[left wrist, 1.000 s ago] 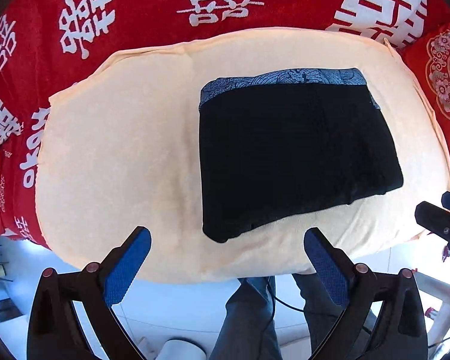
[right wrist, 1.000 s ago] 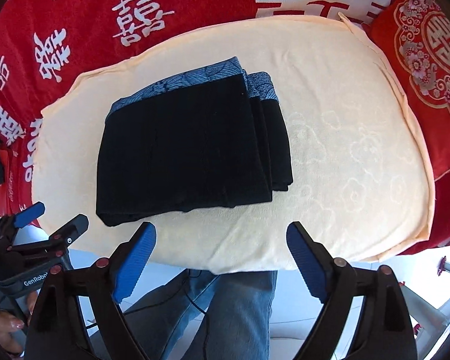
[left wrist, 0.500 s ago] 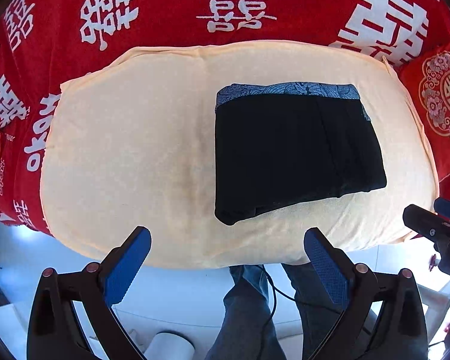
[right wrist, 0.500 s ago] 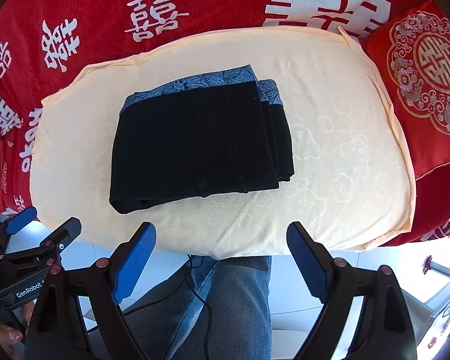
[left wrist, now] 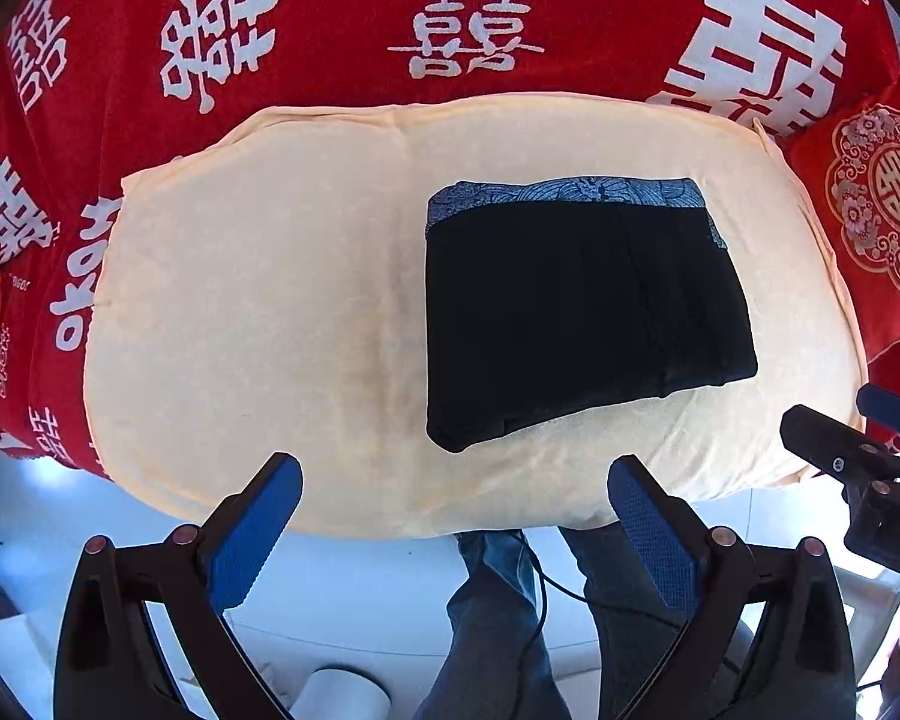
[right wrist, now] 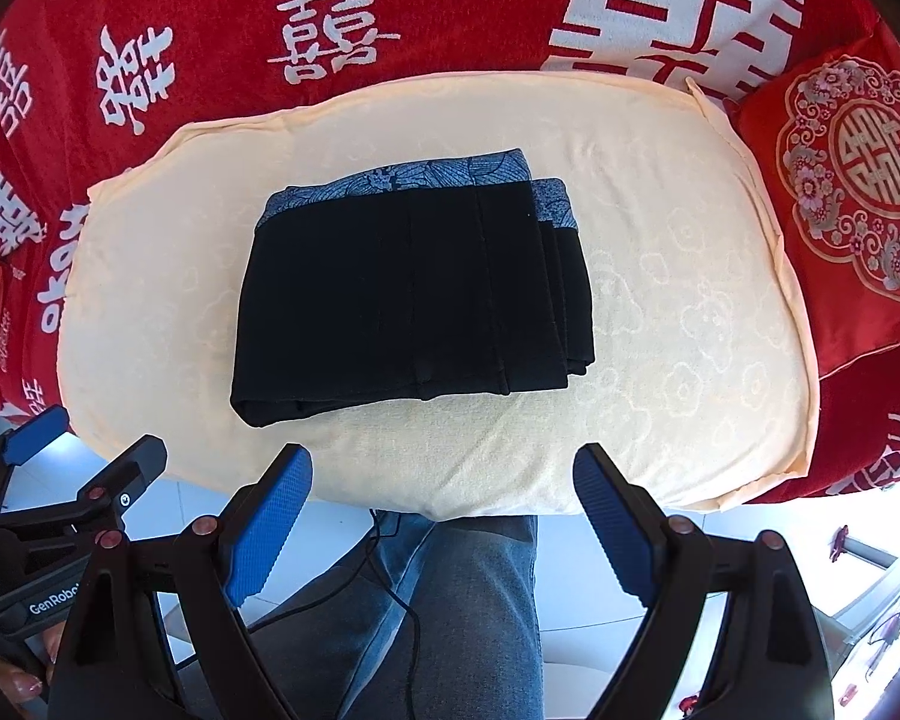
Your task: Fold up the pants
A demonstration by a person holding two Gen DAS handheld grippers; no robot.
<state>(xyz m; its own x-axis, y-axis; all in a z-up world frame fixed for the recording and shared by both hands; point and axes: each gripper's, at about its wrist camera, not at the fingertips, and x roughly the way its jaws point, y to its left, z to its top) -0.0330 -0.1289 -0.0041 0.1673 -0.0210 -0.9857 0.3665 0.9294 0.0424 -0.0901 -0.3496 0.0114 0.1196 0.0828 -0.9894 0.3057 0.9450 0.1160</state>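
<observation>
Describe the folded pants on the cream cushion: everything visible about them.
The pants are black soft fabric with a blue-grey patterned waistband along the far edge. They are folded into a compact, roughly rectangular stack; several stepped layer edges show on the right side. They lie flat on the cream cushion, which alone touches them. Both the left gripper and the right gripper are open, off the cushion's near edge.

My blue ribbed finger pads (left wrist: 258,531) frame black folded cloth pants (right wrist: 411,294), blue-patterned at the waistband, on a pale-yellow cushion (right wrist: 660,324) over a red, white-lettered blanket (right wrist: 222,6).
</observation>
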